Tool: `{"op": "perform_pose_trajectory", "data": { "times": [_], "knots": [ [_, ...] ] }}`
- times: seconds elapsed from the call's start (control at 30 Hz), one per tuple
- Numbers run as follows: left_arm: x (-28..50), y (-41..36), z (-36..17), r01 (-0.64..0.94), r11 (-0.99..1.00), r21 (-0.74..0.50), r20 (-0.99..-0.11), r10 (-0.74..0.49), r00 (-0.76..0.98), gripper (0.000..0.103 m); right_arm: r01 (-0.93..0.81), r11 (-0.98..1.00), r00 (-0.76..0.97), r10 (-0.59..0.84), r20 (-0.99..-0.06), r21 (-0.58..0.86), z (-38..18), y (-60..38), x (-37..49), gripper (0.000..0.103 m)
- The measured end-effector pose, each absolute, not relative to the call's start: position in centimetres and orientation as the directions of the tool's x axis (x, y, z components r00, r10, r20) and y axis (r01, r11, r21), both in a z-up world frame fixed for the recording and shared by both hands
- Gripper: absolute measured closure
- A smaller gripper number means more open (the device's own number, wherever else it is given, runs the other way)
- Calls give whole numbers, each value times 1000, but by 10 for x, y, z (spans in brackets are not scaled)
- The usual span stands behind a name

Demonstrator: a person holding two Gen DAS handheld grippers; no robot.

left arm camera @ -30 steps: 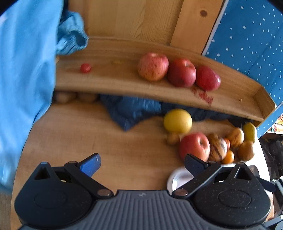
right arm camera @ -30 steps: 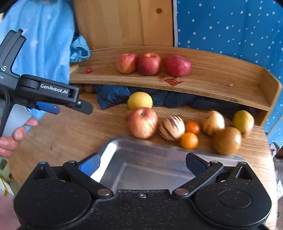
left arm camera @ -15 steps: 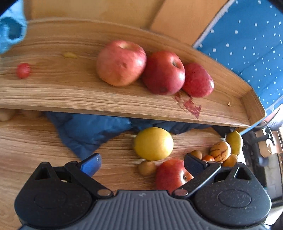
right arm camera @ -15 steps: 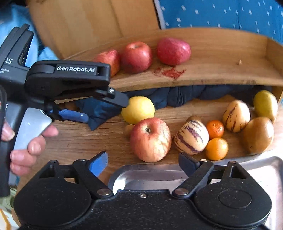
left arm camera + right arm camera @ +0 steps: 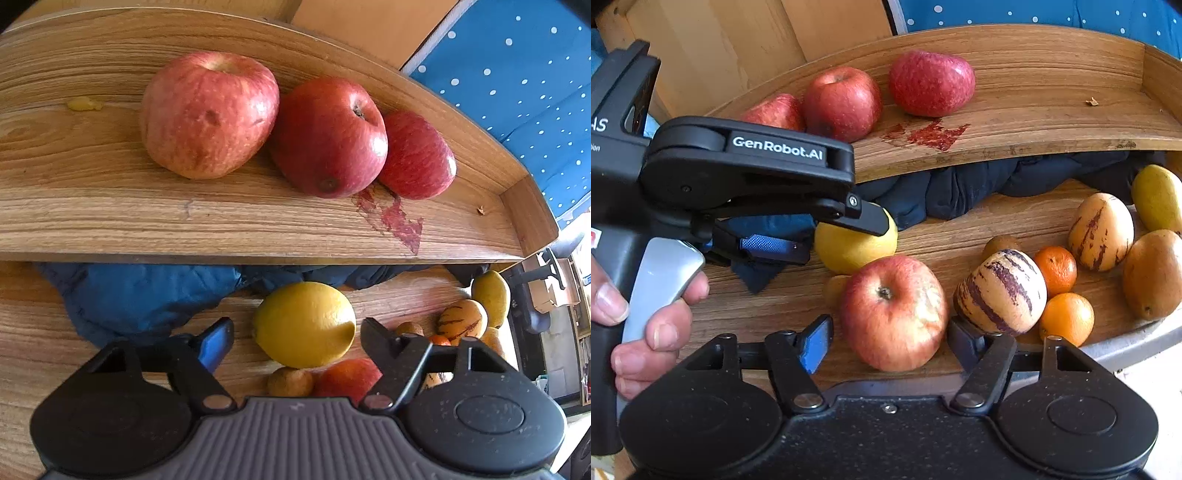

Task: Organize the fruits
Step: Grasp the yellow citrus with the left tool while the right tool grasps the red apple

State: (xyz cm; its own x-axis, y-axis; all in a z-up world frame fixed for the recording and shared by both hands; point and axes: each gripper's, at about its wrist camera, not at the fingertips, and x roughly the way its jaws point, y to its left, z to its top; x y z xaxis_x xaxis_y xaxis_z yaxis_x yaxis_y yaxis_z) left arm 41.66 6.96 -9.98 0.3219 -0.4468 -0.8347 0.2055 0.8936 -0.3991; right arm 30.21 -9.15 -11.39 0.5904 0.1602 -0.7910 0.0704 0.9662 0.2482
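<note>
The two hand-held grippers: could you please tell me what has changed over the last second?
The left hand-held gripper moved forward, and its open fingers now flank the yellow citrus. The right hand-held gripper advanced from above the metal tray to bracket the lower apple, also open. Nothing is gripped yet. The three shelf apples and other fruit stayed put.

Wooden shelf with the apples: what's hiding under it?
Under the wooden shelf a dark blue cloth is bunched up. Whatever lies deeper behind the cloth is covered.
</note>
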Motion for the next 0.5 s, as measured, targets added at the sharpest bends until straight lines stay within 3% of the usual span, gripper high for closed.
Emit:
{"op": "perform_pose_trajectory", "data": {
  "times": [0.5],
  "knots": [
    [423,55,-114,188,878,-440,-827,-478,297,38,31,983,617,125,-777,183,-121,-79,314,38]
  ]
}}
